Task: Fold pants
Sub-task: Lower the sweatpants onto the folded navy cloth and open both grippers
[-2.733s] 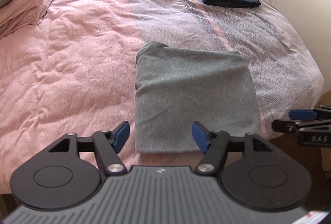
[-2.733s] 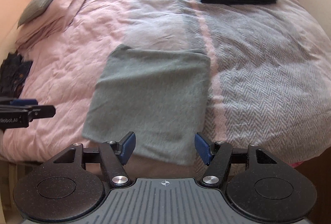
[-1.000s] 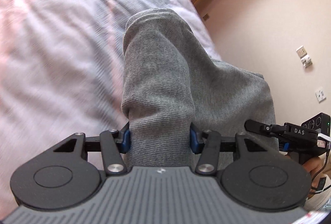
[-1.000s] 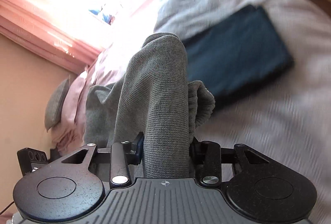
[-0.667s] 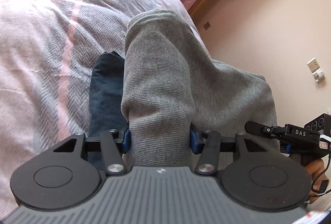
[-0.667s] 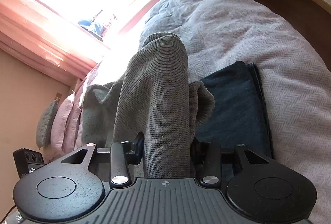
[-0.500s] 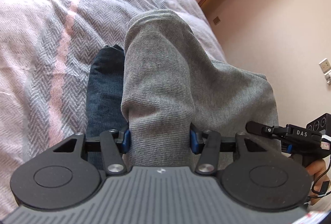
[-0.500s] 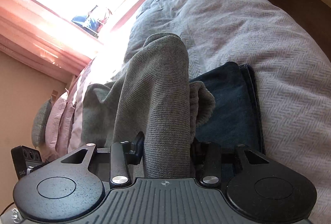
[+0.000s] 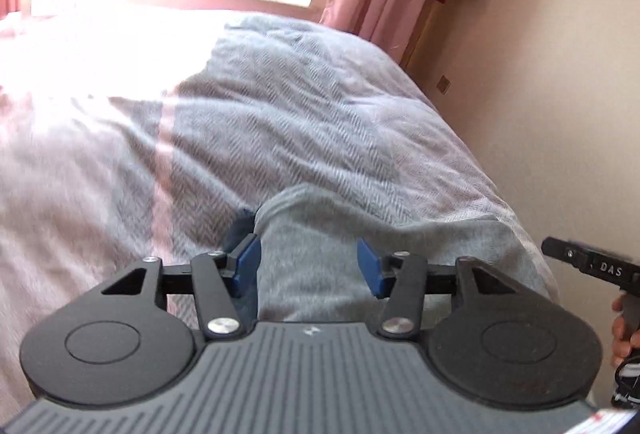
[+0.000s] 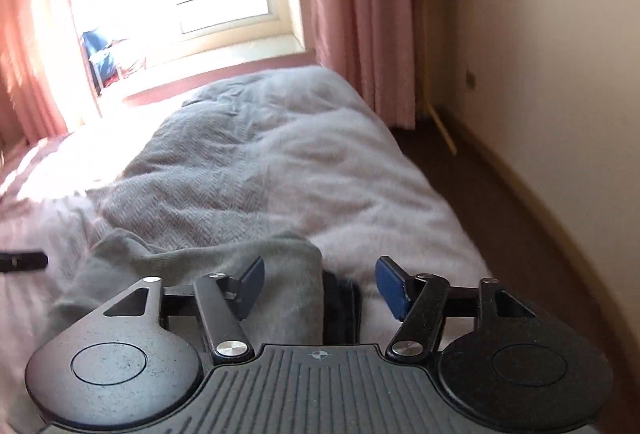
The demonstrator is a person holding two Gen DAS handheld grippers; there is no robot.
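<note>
The folded grey pants (image 9: 420,246) lie flat on the bed, on top of a folded dark blue garment (image 9: 240,224) whose edge peeks out at the left. My left gripper (image 9: 307,254) is open, its blue pads either side of the pants' near left end without gripping. In the right wrist view the grey pants (image 10: 192,270) spread to the left, and the dark garment (image 10: 340,298) shows under their right edge. My right gripper (image 10: 320,274) is open over that edge.
A grey herringbone blanket (image 9: 300,121) covers this end of the bed, with pink duvet (image 9: 60,161) to the left. A wall (image 10: 540,73) and brown floor (image 10: 500,213) run along the right. Window and pink curtains (image 10: 352,13) stand behind. A hand (image 9: 624,326) holds the other gripper.
Both grippers have lowered the grey pants onto the dark blue garment and opened, letting go. The pants no longer hang between the pads and now lie flat.
</note>
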